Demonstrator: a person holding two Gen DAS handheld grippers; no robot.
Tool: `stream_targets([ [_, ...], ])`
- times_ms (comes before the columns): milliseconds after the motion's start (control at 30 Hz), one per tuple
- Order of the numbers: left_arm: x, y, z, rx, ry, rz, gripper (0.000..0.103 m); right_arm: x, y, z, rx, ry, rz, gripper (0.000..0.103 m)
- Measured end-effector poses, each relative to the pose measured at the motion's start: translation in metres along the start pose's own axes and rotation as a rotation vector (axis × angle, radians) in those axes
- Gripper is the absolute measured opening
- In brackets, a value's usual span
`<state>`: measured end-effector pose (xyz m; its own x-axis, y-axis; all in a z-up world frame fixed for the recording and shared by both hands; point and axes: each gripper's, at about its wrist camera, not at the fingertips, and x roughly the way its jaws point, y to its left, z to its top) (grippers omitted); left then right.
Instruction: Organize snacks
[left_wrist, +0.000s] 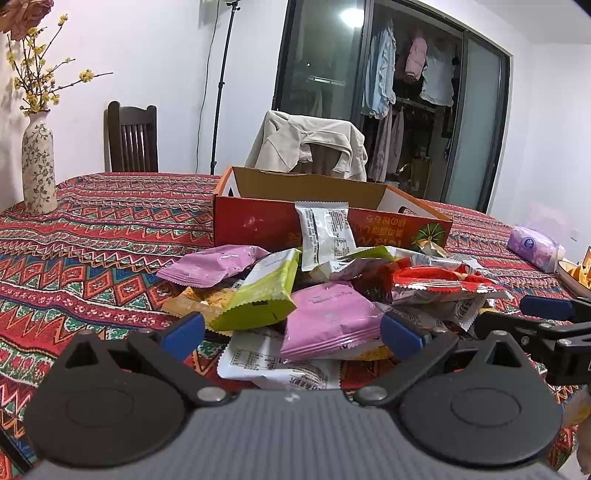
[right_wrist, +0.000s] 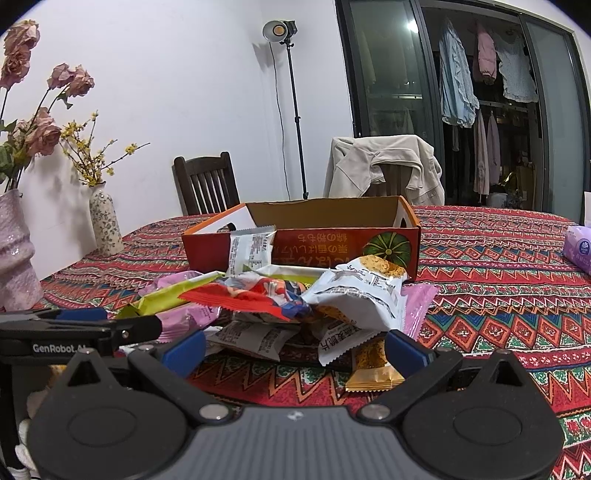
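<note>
Snacks (left_wrist: 295, 295) lie in a messy pile on the desk (left_wrist: 92, 240), just in front of the box (left_wrist: 258, 221). The left hand-held gripper (left_wrist: 291, 330) is wide apart around a pink pack (left_wrist: 328, 317), long side pointing away.

From the right view, the right hand-held gripper (right_wrist: 295, 345) is apart and empty. The box (right_wrist: 332, 236) looks empty, so nearly all sorting is left.

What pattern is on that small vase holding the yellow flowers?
The vase is cream with a leafy green vine print, clearest in the left wrist view.

One box (left_wrist: 258, 221) — two pink packets (left_wrist: 328, 317), two chairs (right_wrist: 207, 181).
</note>
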<state>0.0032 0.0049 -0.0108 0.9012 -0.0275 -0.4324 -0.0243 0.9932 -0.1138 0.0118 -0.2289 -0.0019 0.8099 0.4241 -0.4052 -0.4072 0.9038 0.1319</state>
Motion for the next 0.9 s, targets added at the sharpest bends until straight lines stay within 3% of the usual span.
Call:
stream_targets([
  [600, -0.006, 0.009, 0.006, -0.025, -0.015, 0.037, 0.103, 0.009, 0.018, 0.016, -0.051, -0.023, 0.027, 0.103],
  [900, -0.006, 0.017, 0.006, -0.042, -0.016, 0.068, 0.103, 0.033, 0.034, 0.025, -0.125, -0.024, 0.024, 0.097],
])
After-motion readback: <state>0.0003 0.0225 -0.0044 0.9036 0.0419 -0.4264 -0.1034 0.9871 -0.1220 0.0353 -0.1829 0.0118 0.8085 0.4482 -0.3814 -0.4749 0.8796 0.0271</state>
